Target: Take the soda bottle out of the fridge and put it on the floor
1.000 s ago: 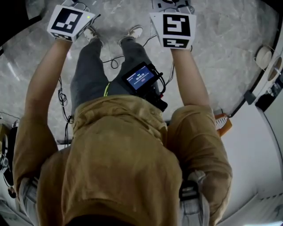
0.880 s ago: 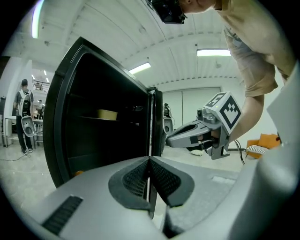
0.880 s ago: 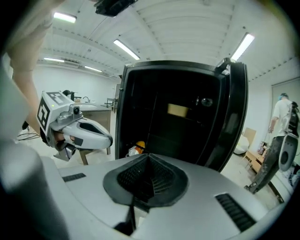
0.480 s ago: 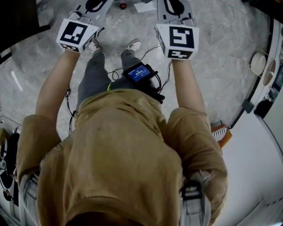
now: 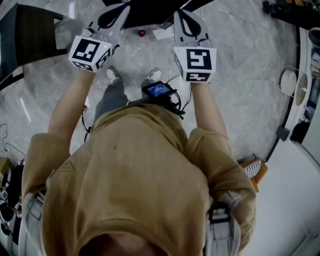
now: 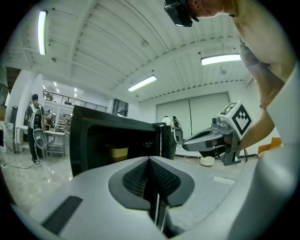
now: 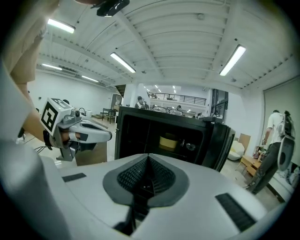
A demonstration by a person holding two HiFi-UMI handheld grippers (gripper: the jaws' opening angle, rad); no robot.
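A black fridge [image 7: 168, 140] stands ahead with its door [image 7: 224, 146] swung open to the right. Inside I see a yellow container [image 7: 168, 142] and a small clear item [image 7: 190, 146]; I cannot make out a soda bottle. The fridge [image 6: 117, 145] also fills the middle of the left gripper view, with the yellow container [image 6: 117, 152] on its shelf. My left gripper [image 6: 150, 161] is shut and empty. My right gripper [image 7: 148, 159] is shut and empty too. In the head view both grippers, left [image 5: 124, 9] and right [image 5: 180, 14], point at the fridge's dark edge [image 5: 150, 12].
A person [image 6: 35, 133] stands far left in the left gripper view; another person [image 7: 276, 140] stands at the right in the right gripper view. On the marble floor lie a red spot [image 5: 142, 33] and white paper [image 5: 162, 34]. White round objects [image 5: 289, 82] sit by the right wall.
Both grippers have moved forward and lifted toward the fridge, whose dark edge has come into the top of the head view. Jaws stay shut.
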